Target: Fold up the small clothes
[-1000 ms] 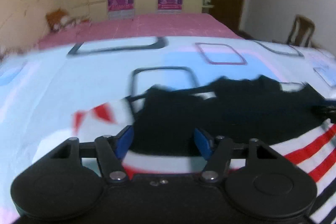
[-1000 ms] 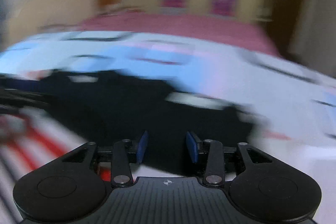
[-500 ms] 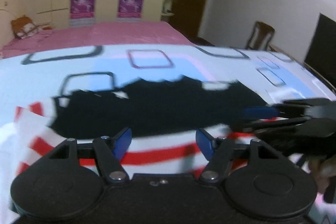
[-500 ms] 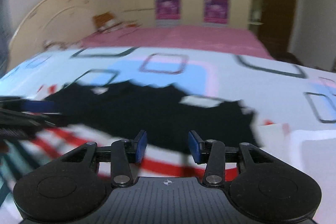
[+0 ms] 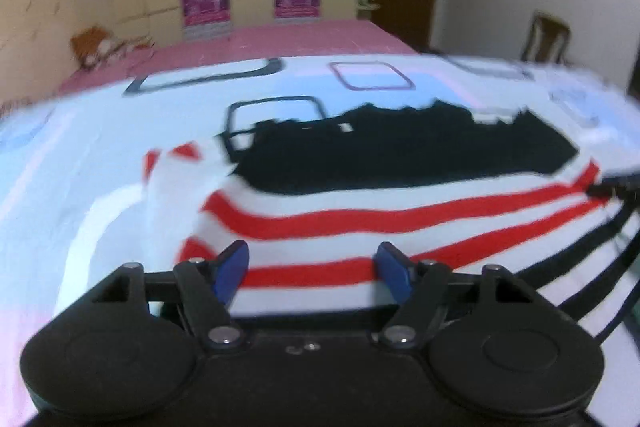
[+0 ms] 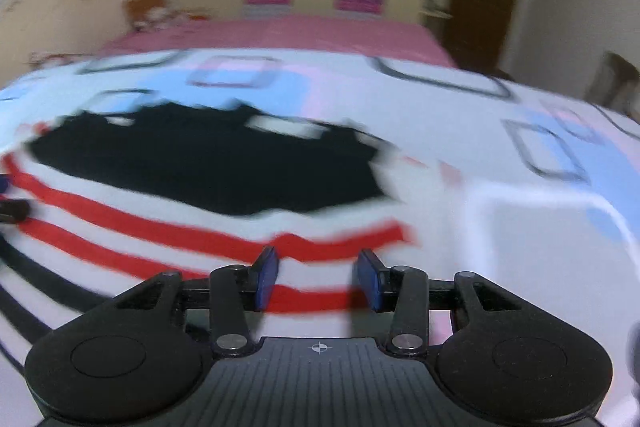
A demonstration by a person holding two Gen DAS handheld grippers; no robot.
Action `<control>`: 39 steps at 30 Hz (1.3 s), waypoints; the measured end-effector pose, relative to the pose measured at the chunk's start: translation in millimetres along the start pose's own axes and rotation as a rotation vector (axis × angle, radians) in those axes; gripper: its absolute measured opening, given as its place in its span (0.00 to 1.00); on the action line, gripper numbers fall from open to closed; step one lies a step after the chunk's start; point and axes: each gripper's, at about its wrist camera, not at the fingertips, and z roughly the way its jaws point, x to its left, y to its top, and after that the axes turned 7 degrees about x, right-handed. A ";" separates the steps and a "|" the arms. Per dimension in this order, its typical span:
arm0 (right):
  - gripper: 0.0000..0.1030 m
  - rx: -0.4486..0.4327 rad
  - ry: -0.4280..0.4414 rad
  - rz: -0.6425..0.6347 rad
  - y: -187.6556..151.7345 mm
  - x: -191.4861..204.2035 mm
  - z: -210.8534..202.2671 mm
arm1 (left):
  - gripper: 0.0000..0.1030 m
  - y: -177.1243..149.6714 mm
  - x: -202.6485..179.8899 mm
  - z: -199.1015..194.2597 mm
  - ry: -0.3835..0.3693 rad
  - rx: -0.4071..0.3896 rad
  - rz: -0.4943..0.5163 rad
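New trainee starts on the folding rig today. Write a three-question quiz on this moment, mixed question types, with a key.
1. True or false: the striped shirt lies spread on the patterned bedsheet, with its black upper part at the far end.
2. Multiple choice: which stripe colours show on the shirt's white body? A) blue and green B) red and black C) yellow only
3. Short answer: is cloth pinched by the left gripper or the right gripper?

Key
1. True.
2. B.
3. No. Both sets of jaws stand apart above the striped cloth, pads pressing on nothing; the left jaws are opening.
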 end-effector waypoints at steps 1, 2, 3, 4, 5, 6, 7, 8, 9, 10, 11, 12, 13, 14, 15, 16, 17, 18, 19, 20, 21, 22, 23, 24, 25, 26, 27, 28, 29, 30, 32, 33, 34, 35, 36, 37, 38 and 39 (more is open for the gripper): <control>0.42 0.006 -0.001 -0.005 -0.9 1.3 -1.7 | 0.68 -0.5 -1.2 -1.5 0.005 0.002 0.007; 0.42 0.016 -0.028 -0.042 1.7 9.5 -2.0 | 0.66 0.7 -7.2 -3.5 0.027 0.005 0.026; 0.42 0.016 -0.047 -0.052 5.4 17.6 -5.2 | 0.63 2.5 -13.8 -8.0 0.030 0.002 0.027; 0.42 -0.003 -0.039 -0.046 8.2 24.5 -11.5 | 0.63 3.6 -19.4 -14.6 -0.002 -0.014 0.022; 0.42 -0.038 0.005 -0.042 9.3 32.9 -22.2 | 0.63 4.0 -27.0 -19.5 -0.030 -0.036 0.019; 0.42 -0.063 0.053 -0.052 8.7 43.7 -31.7 | 0.63 2.9 -35.3 -24.0 -0.047 -0.049 0.025; 0.42 -0.065 0.089 -0.076 6.9 55.5 -36.2 | 0.64 0.9 -45.0 -26.3 -0.062 -0.052 0.039; 0.42 -0.047 0.119 -0.107 4.5 69.1 -35.9 | 0.64 -2.0 -54.8 -26.5 -0.082 -0.046 0.049; 0.42 -0.026 0.145 -0.141 -1.9 81.5 -34.1 | 0.64 -5.6 -64.0 -24.8 -0.104 -0.034 0.055; 0.42 -0.009 0.162 -0.176 -8.8 92.7 -33.0 | 0.64 -9.6 -71.1 -22.3 -0.121 -0.019 0.065; 0.42 0.021 0.158 -0.222 -18.6 106.4 -28.6 | 0.64 -14.3 -79.5 -17.8 -0.132 0.005 0.085; 0.41 0.041 0.126 -0.258 -26.8 117.3 -22.7 | 0.62 -19.5 -85.8 -12.2 -0.127 0.039 0.102; 0.41 0.023 0.081 -0.296 -35.5 124.7 -20.7 | 0.63 -24.6 -87.2 -10.7 -0.118 0.046 0.105; 0.41 -0.011 0.046 -0.344 -45.0 130.9 -21.7 | 0.64 -27.1 -85.6 -13.0 -0.124 0.032 0.102; 0.41 -0.016 0.034 -0.350 -47.7 133.4 -23.3 | 0.64 -27.4 -82.3 -15.9 -0.132 0.031 0.085; 0.41 -0.003 0.041 -0.331 -46.7 133.5 -28.0 | 0.63 -27.0 -78.3 -19.8 -0.135 0.026 0.071; 0.41 0.004 0.067 -0.307 -45.8 130.3 -34.3 | 0.62 -27.3 -73.6 -24.4 -0.124 0.019 0.061; 0.41 0.004 0.074 -0.289 -45.6 124.7 -37.6 | 0.61 -29.1 -69.3 -28.3 -0.112 0.012 0.052; 0.41 0.006 0.062 -0.275 -45.4 117.7 -38.5 | 0.61 -31.1 -61.8 -31.7 -0.106 0.005 0.040; 0.41 0.018 0.035 -0.261 -48.0 109.7 -39.2 | 0.61 -34.5 -54.1 -34.3 -0.098 0.004 0.029; 0.41 0.030 0.012 -0.231 -51.4 97.2 -40.7 | 0.60 -39.0 -47.9 -39.1 -0.082 0.005 0.021; 0.41 0.034 0.003 -0.202 -54.8 86.2 -45.1 | 0.58 -44.5 -39.0 -42.8 -0.062 0.005 0.014; 0.41 0.039 -0.012 -0.160 -58.8 68.4 -48.9 | 0.57 -46.9 -31.4 -46.2 -0.042 0.006 0.011; 0.41 0.045 -0.041 -0.131 -62.0 56.0 -53.0 | 0.53 -52.3 -24.6 -49.9 0.002 -0.002 0.004; 0.41 0.053 -0.071 -0.091 -66.6 39.9 -57.0 | 0.52 -58.0 -17.1 -51.6 0.030 -0.003 -0.009; 0.41 0.060 -0.058 -0.034 -70.5 22.8 -60.3 | 0.52 -62.0 -9.6 -53.9 0.026 0.001 -0.029; 0.41 0.066 -0.027 0.002 -72.5 12.0 -63.1 | 0.52 -64.7 -3.5 -56.0 0.007 -0.003 -0.051; 0.41 0.073 -0.011 0.004 -72.4 8.3 -65.4 | 0.52 -64.3 -2.2 -58.6 0.001 -0.007 -0.056; 0.41 0.081 -0.015 -0.006 -69.6 9.6 -68.1 | 0.52 -62.4 -3.4 -61.5 0.005 -0.015 -0.054; 0.41 0.077 -0.022 -0.003 -65.7 11.7 -72.1 | 0.52 -61.4 -4.0 -64.5 0.010 -0.022 -0.052; 0.41 0.036 -0.031 0.033 -63.6 8.9 -81.0 | 0.52 -60.3 -4.1 -62.8 0.023 -0.006 -0.051; 0.36 0.062 -0.036 0.067 -65.0 6.3 -75.4 | 0.52 -61.4 -3.4 -59.6 0.028 0.011 -0.052; 0.33 0.095 -0.031 0.088 -72.0 0.0 -67.9 | 0.52 -62.5 -3.4 -57.6 0.030 0.014 -0.054; 0.33 0.069 -0.032 0.069 -77.6 -0.5 -68.7 | 0.51 -62.5 -3.9 -58.9 0.033 0.010 -0.059; 0.34 0.068 -0.044 0.041 -78.0 2.8 -70.3 | 0.51 -62.0 -4.8 -61.1 0.034 0.007 -0.063; 0.34 0.074 -0.051 0.034 -75.8 5.3 -71.5 | 0.51 -62.6 -4.4 -63.6 0.033 -0.001 -0.067; 0.33 0.063 -0.054 0.036 -72.7 6.9 -77.0 | 0.51 -63.6 -3.6 -64.0 0.036 0.002 -0.069; 0.33 0.040 -0.050 0.040 -73.0 7.2 -81.8 | 0.51 -65.1 -2.6 -62.1 0.038 0.014 -0.068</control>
